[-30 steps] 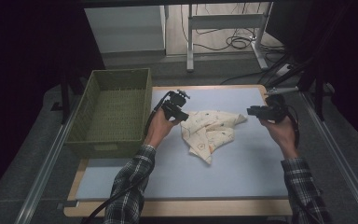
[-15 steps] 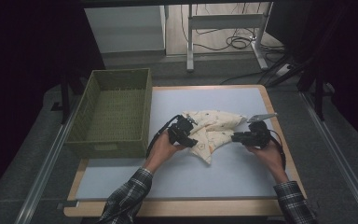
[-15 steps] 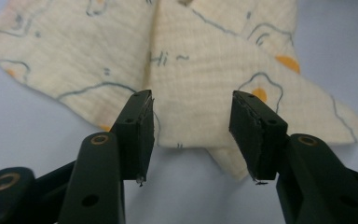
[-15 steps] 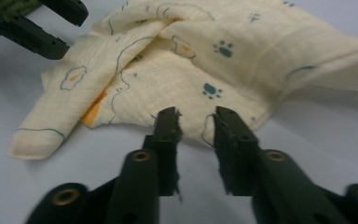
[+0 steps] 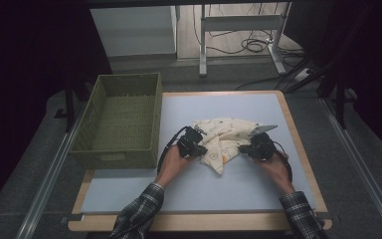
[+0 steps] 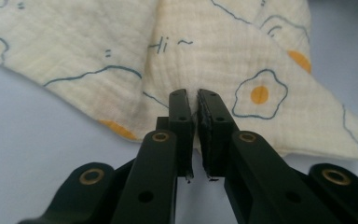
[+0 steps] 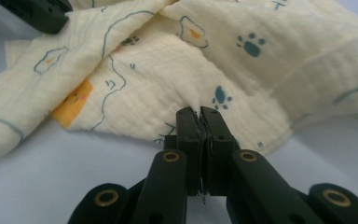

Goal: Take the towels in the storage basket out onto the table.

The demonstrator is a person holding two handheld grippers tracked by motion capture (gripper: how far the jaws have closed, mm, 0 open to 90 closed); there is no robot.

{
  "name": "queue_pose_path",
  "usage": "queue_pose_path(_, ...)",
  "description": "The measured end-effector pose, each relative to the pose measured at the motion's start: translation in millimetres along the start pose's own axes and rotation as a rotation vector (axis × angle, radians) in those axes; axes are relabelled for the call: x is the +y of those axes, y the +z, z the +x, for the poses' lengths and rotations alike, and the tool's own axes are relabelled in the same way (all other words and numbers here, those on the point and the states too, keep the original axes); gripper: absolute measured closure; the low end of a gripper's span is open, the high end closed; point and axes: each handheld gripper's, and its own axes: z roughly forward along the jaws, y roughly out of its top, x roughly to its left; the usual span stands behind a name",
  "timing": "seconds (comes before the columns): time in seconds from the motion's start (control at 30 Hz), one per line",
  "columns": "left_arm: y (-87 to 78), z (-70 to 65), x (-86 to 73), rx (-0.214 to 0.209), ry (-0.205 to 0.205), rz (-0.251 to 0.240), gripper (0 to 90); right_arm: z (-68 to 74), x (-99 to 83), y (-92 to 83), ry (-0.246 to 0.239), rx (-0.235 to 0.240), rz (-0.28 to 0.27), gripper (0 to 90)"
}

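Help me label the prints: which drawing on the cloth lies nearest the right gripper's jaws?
The blue paw print just above the right gripper, beside where it pinches the cloth. The other paw and the eggs sit farther up.

A lab or recording workspace is suggested. A wood-edged tabletop (image 5: 298,149) covered by a pale blue mat (image 5: 229,184) is flanked by metal rails (image 5: 45,179). Dark curtains (image 5: 25,45) are hung at both sides, and loose cables (image 5: 248,45) are seen on the floor beyond, beside a metal stand (image 5: 238,25).
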Motion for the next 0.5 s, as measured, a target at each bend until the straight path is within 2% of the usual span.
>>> queue_pose_path(0.2,-8.9,8.0,-1.8,0.042,-0.028,-0.014,87.9,-9.1,-4.7,-33.8,0.011,-0.038,-0.014,87.1)
queue_pose_path(0.27,-11.1,11.6,-1.9,0.068,-0.033,-0.011,88.0,-20.0,-5.9,-52.9,0.021,-0.085,-0.025,87.0)
queue_pose_path(0.3,-11.5,13.5,-1.9,0.09,-0.035,-0.01,88.0,-20.0,-5.9,-52.9,0.021,-0.085,-0.025,87.0)
queue_pose_path(0.33,-10.7,16.0,-1.8,0.118,-0.039,-0.005,87.6,-30.6,-6.0,-63.0,0.04,-0.121,-0.035,86.6)
queue_pose_path(0.37,-8.5,19.3,-1.7,0.131,-0.044,0.006,87.6,-30.6,-6.0,-63.0,0.04,-0.121,-0.035,86.6)
queue_pose_path(0.4,-2.1,24.5,-2.3,0.129,-0.058,0.024,84.1,-42.2,-6.9,-66.4,0.078,-0.132,-0.044,83.7)
queue_pose_path(0.43,-2.1,24.5,-2.3,0.129,-0.058,0.024,79.3,-42.2,-6.9,-66.4,0.078,-0.132,-0.044,83.7)
queue_pose_path(0.47,-0.7,24.5,-2.8,0.137,-0.057,0.021,79.3,-46.2,-7.8,-66.1,0.1,-0.126,-0.04,80.7)
queue_pose_path(0.5,-0.5,23.0,-3.1,0.144,-0.053,0.015,75.5,-47.8,-8.9,-66.3,0.111,-0.126,-0.043,77.4)
